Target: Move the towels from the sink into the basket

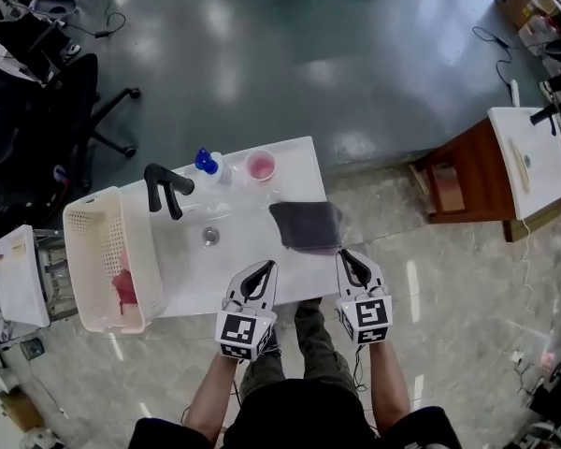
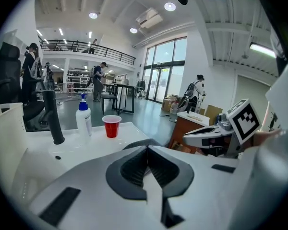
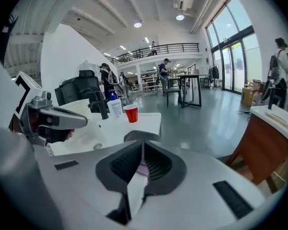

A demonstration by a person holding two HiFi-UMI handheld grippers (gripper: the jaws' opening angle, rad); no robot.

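Head view: grey towel (image 1: 307,224) lies at the right end of the white worktop (image 1: 234,279), right of the drain (image 1: 210,237) and partly over the far-right edge. It is not yet in the basket (image 1: 142,260) at frame left, which already holds a pink towel (image 1: 124,288). Left tongs (image 1: 262,269) and right tongs (image 1: 348,258) sit at the near edge, the right tips just beside the towel's lower right corner; contact cannot be judged here. Risk: a nudge to the limp overhanging cloth could slide it off to the floor. Risk: the route to the basket crosses the black faucet (image 1: 165,187), where a trailing corner may snag. The soap bottle (image 1: 206,162) and red cup (image 1: 260,166) behind are light enough to topple. Left gripper view: tongs clenched, pads meeting, nothing between them. Only a dark arc of the towel shows above the tongs body, the rest cut off. Right gripper view: tongs also clenched, so both must part before any pick; pressing down closed would only push the cloth. A lilac patch shows through the hollow behind the tips. It is probably the towel's underside edge, but I cannot confirm it, nor whether a second cloth lies beneath. The basin floor is mostly hidden.
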